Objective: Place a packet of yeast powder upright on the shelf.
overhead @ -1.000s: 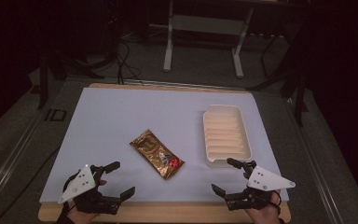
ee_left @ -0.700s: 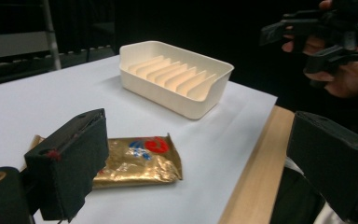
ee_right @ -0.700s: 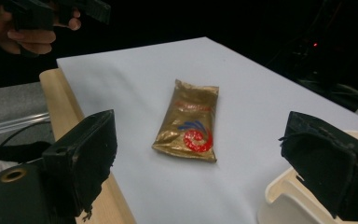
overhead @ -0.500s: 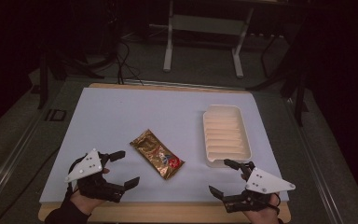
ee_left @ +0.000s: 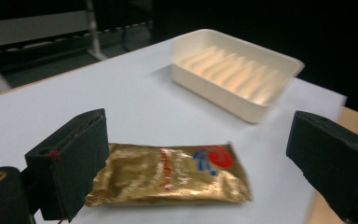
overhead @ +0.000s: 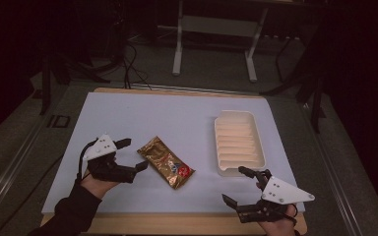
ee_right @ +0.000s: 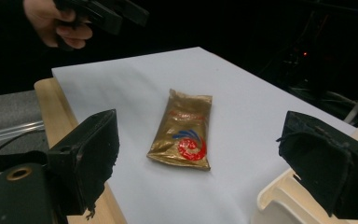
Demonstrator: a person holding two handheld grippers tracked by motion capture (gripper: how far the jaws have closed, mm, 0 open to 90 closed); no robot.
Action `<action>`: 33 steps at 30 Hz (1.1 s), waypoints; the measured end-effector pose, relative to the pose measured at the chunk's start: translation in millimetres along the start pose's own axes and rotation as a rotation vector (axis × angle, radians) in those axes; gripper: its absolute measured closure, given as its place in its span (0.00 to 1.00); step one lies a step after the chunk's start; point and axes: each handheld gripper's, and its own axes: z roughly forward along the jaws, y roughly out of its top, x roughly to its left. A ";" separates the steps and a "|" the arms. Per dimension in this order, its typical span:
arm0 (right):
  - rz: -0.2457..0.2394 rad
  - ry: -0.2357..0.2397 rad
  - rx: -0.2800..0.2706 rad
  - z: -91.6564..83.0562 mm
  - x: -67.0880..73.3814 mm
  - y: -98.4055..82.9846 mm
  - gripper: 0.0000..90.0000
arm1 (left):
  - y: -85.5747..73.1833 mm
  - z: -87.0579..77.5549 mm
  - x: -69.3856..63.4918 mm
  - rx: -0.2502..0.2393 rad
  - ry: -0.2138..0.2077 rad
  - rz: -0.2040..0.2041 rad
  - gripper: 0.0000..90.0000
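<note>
A gold foil packet (overhead: 166, 161) (ee_left: 168, 173) (ee_right: 185, 129) with a red and blue logo lies flat near the middle of the white sheet (overhead: 177, 123). My left gripper (overhead: 134, 155) (ee_left: 196, 163) is open just left of the packet, its jaws standing on either side of the packet's near end without touching it. A cream ribbed tray (overhead: 238, 142) (ee_left: 235, 72) sits empty to the right. My right gripper (overhead: 235, 185) (ee_right: 198, 163) is open at the table's front right, just below the tray, and holds nothing.
The white sheet covers a wooden board (overhead: 187, 223) whose edge shows at the front. A metal stand (overhead: 214, 29) and cables (overhead: 128, 54) lie on the dark floor beyond the table.
My left gripper has moved forward and right, from the front left corner up to the packet's left end. The right gripper has shifted slightly lower and right.
</note>
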 end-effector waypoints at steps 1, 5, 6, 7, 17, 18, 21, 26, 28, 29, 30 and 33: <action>0.000 0.000 0.000 0.0 0.0 0.0 0.13 | 0.5 3.2 2.9 0.001 -0.002 -0.001 0.08; -0.002 -0.008 -0.010 -1.7 0.0 0.4 0.13 | -0.4 17.6 14.8 0.036 0.026 -0.011 0.08; -0.002 -0.008 -0.010 -1.7 0.0 0.4 0.13 | -1.7 21.4 18.0 0.048 0.028 -0.013 0.08; -0.002 -0.008 -0.009 -1.8 -0.2 0.5 0.14 | -3.5 25.1 21.3 0.054 0.025 -0.021 0.08; -0.007 -0.009 -0.003 -1.0 0.0 -1.1 0.14 | -23.6 57.7 45.6 0.118 0.071 -0.061 0.18; -0.007 -0.006 0.001 -0.6 0.4 -1.5 0.14 | -27.5 61.4 50.3 0.127 0.082 -0.079 0.21; -0.009 -0.004 0.007 0.5 0.4 -2.2 0.14 | -32.2 65.9 56.6 0.147 0.086 -0.101 0.21; -0.008 0.007 0.019 3.2 1.0 -3.6 0.14 | -41.3 74.3 66.7 0.178 0.103 -0.158 0.21; -0.011 0.010 0.021 3.7 1.4 -4.0 0.14 | -44.6 77.6 70.1 0.193 0.086 -0.170 0.24; -0.011 0.011 0.021 3.8 1.6 -4.1 0.14 | -46.6 80.0 72.1 0.208 0.083 -0.182 0.24; -0.010 0.013 0.022 4.1 1.9 -4.5 0.14 | -48.0 81.4 72.9 0.215 0.073 -0.192 0.24; -0.007 0.016 0.023 4.4 1.8 -4.7 0.15 | -53.5 85.0 75.6 0.237 0.050 -0.211 0.25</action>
